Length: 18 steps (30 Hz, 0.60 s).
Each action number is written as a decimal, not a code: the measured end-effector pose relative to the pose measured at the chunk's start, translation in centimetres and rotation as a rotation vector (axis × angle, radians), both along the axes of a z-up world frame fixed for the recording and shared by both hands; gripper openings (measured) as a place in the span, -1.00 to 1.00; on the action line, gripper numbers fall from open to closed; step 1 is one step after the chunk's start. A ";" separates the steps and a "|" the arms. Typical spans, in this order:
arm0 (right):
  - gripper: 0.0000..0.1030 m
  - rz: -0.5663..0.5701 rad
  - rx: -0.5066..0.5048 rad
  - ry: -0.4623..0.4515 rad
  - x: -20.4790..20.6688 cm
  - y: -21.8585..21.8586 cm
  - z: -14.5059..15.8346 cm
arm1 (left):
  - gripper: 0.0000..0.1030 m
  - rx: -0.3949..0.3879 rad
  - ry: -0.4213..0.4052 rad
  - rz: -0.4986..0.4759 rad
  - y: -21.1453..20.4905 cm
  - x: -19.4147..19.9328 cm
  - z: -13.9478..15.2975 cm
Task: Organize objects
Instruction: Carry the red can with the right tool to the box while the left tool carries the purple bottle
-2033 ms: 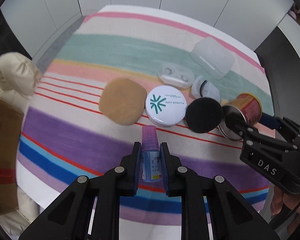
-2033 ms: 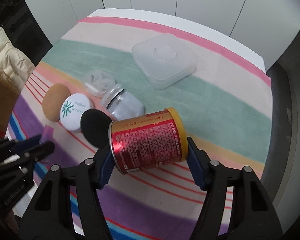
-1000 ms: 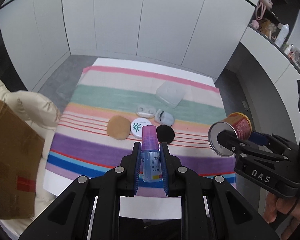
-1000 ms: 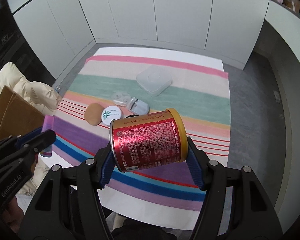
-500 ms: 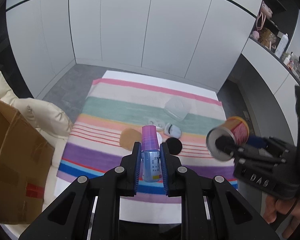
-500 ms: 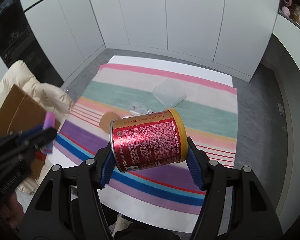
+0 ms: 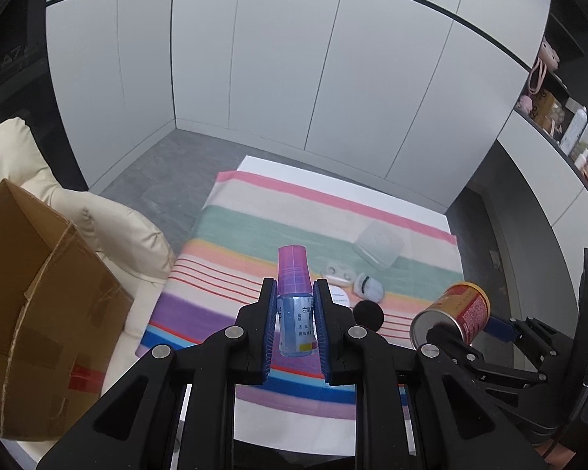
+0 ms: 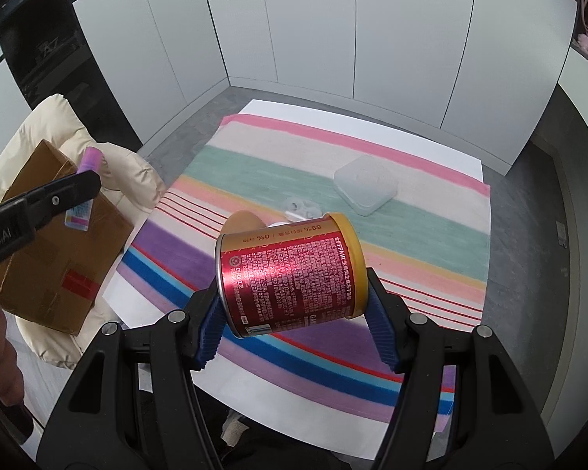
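My left gripper is shut on a small clear bottle with a purple cap, held high above the striped cloth. The same bottle shows at the left of the right wrist view, over the cardboard box. My right gripper is shut on a red can with a gold rim, lying sideways between the blue pads; the can also appears at the right in the left wrist view. On the cloth lie a clear square box, a clear lens case, a black puff and a tan puff.
A brown cardboard box stands on a cream cushion to the left of the table. White cabinet doors close off the back. A counter with shelves runs along the right. Grey floor surrounds the white table.
Both grippers have risen and drawn back from the table, so the cloth and its objects look smaller. The bottle and the can stay gripped. The cardboard box has come further into view.
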State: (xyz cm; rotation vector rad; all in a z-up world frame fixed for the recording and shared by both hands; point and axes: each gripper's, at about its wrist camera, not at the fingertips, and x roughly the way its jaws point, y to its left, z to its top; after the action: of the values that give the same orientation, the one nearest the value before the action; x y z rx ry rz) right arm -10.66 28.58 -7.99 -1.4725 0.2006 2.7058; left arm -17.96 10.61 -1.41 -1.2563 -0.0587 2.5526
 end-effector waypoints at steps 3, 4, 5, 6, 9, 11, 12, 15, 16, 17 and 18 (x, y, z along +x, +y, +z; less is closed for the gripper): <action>0.27 -0.004 -0.001 0.014 0.0 -0.1 0.3 | -0.64 0.003 0.004 0.005 -0.3 0.0 0.1; 0.27 -0.006 -0.002 0.018 0.0 -0.1 0.4 | -0.64 0.003 0.006 0.005 -0.5 0.0 0.1; 0.27 -0.008 -0.004 0.021 -0.1 -0.1 0.5 | -0.64 0.003 0.008 0.007 -0.7 0.1 0.1; 0.27 -0.009 -0.005 0.022 -0.2 -0.1 0.6 | -0.64 0.002 0.008 0.009 -0.9 0.1 0.1; 0.27 -0.011 -0.012 0.026 -0.7 -0.4 0.7 | -0.64 0.002 0.003 0.020 -1.7 0.1 -0.1; 0.27 -0.009 -0.013 0.028 -1.1 -0.8 0.8 | -0.64 0.000 0.002 0.026 -2.4 0.1 -0.2; 0.27 -0.007 -0.014 0.031 -1.3 -1.1 0.9 | -0.64 -0.001 0.004 0.030 -2.8 0.2 -0.2; 0.27 0.006 -0.013 0.041 -2.0 -2.2 1.1 | -0.64 -0.006 0.018 0.045 -4.0 0.2 0.1; 0.27 0.010 -0.012 0.044 -2.2 -2.5 1.2 | -0.64 -0.007 0.023 0.053 -4.4 0.3 0.2; 0.27 0.015 -0.012 0.045 -2.4 -2.9 1.2 | -0.64 -0.007 0.028 0.061 -5.0 0.3 0.3; 0.27 0.025 -0.014 0.046 -2.7 -3.4 1.3 | -0.64 -0.006 0.031 0.068 -5.4 0.3 0.4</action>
State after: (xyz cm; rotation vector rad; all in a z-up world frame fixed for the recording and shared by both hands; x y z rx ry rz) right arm -13.35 25.15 -6.74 -1.4270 0.2054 2.7653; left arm -17.67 5.17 -0.98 -1.2370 -0.0895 2.6313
